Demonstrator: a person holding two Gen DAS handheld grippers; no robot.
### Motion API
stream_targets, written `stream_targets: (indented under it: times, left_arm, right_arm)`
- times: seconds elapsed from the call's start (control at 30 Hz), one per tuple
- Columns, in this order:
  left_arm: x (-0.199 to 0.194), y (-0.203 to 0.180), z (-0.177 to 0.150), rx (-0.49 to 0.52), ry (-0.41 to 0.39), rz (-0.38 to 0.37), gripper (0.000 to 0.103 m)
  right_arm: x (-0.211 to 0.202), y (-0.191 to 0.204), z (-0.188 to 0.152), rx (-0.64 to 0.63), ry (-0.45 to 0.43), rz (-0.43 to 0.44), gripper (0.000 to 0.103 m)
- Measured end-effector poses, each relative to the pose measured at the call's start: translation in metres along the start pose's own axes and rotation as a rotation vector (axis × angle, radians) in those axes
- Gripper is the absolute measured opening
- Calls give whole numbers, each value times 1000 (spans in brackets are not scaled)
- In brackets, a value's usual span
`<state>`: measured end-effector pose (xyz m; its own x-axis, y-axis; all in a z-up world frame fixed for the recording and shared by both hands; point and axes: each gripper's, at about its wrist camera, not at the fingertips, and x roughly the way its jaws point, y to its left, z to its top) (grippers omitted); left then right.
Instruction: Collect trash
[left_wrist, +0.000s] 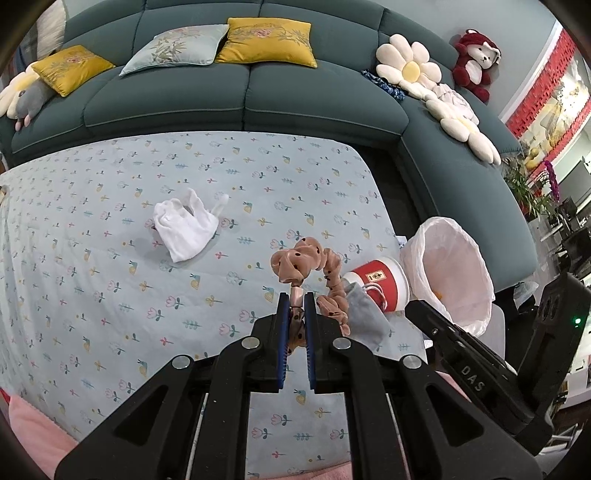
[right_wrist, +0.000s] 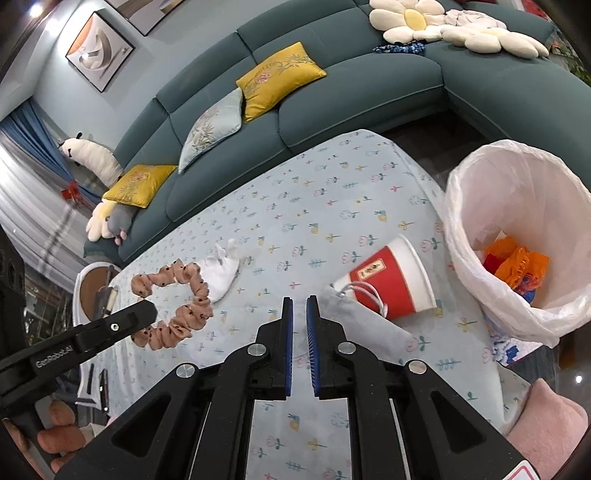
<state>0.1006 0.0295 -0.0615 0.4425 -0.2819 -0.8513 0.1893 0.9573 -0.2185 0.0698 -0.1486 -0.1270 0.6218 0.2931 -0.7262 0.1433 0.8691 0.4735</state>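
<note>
Scrunchie (left_wrist: 310, 266), pink with dark dots, is what my left hand-held gripper (left_wrist: 297, 306) has clamped: the blue pads pinch one fold of it, and the rest of the loop hangs free in front of the jaws, clear of the tabletop (left_wrist: 110, 221), which looks to me like the carry toward the bin (right_wrist: 517, 229). I hold it by a single fold because a soft ring like this bunches easily and needs only a thin pinch. My right hand-held gripper (right_wrist: 300, 306) has nothing between its pads; the jaws stand a little apart with a narrow gap, pointing steeply down at the cloth. Just beside its right pad lies a grey drawstring pouch (right_wrist: 365, 317), which is touching the red paper cup (right_wrist: 391, 284) tipped on its side. I judge the pouch to be the next pick, hence the slight opening. Both wrists angle downward over the near edge of the tabletop. Beyond the cup, at the tabletop's right edge, the bin stands lined with a white bag and already holds orange scraps (right_wrist: 517, 266). Farther from the bin, past the scrunchie, a crumpled white cloth (left_wrist: 184, 225) waits on the tabletop.
</note>
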Motion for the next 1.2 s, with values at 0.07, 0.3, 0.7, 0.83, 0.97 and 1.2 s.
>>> stream_targets:
  times: [0.07, 0.3, 0.7, 0.83, 0.97, 1.2]
  left_arm:
    - [2, -2, -2, 6, 4, 0, 8]
    - [17, -4, -14, 12, 49, 2, 8]
    - [47, -12, -29, 37, 116, 20, 8]
    - [53, -12, -32, 40, 128, 22, 8]
    - [56, -12, -33, 39, 135, 26, 8]
    - [52, -12, -30, 37, 125, 26, 8]
  right_arm:
    - [2, -5, -7, -11, 7, -33, 35]
    - [24, -40, -32, 48, 84, -93, 43]
    - [60, -59, -49, 116, 164, -76, 43]
    - [67, -55, -49, 107, 172, -60, 43]
    - [73, -51, -48, 97, 172, -50, 32]
    - [67, -42, -40, 64, 159, -19, 5]
